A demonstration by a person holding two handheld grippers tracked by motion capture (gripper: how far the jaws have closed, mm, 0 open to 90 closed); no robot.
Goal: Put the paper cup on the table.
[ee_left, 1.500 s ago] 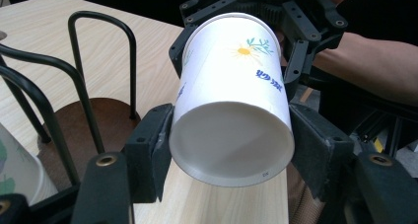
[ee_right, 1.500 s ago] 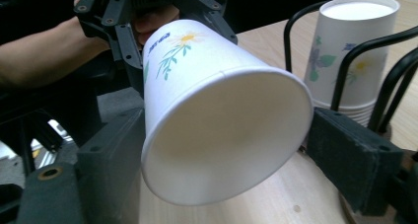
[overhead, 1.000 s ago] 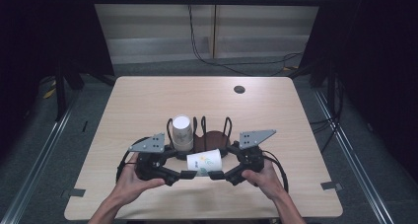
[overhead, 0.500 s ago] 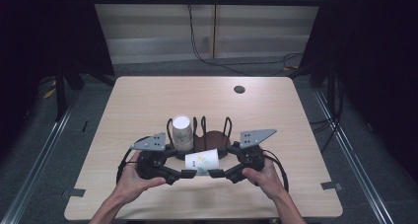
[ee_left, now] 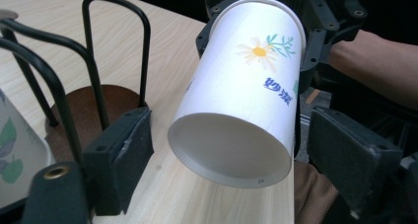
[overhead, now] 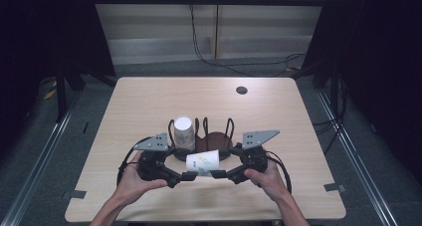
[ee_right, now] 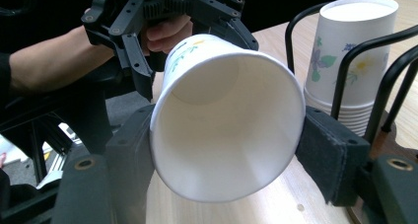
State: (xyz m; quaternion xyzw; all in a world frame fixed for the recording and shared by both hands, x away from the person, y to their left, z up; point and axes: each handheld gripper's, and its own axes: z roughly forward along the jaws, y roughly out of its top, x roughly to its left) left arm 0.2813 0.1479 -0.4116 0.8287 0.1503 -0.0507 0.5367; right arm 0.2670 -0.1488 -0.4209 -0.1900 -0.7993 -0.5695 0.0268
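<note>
Currently, our right gripper (overhead: 217,174) clamps the paper cup's (overhead: 203,162) rim. Our left gripper (overhead: 191,175) stands wide around its base, near the rack (overhead: 217,136).

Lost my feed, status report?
Right gripper shut on paper cup at its mouth. Left gripper open around its base. Cup held sideways above table, cup stack and wire rack behind.

Matt white paper cup (ee_left: 236,91), smooth, printed flowers; pale wood-grain tabletop (overhead: 149,101), matt. Glossy black wire rack (ee_left: 93,51) on a brown wooden-looking base (ee_left: 98,108). Jaw pads look rubbery, matt black.
</note>
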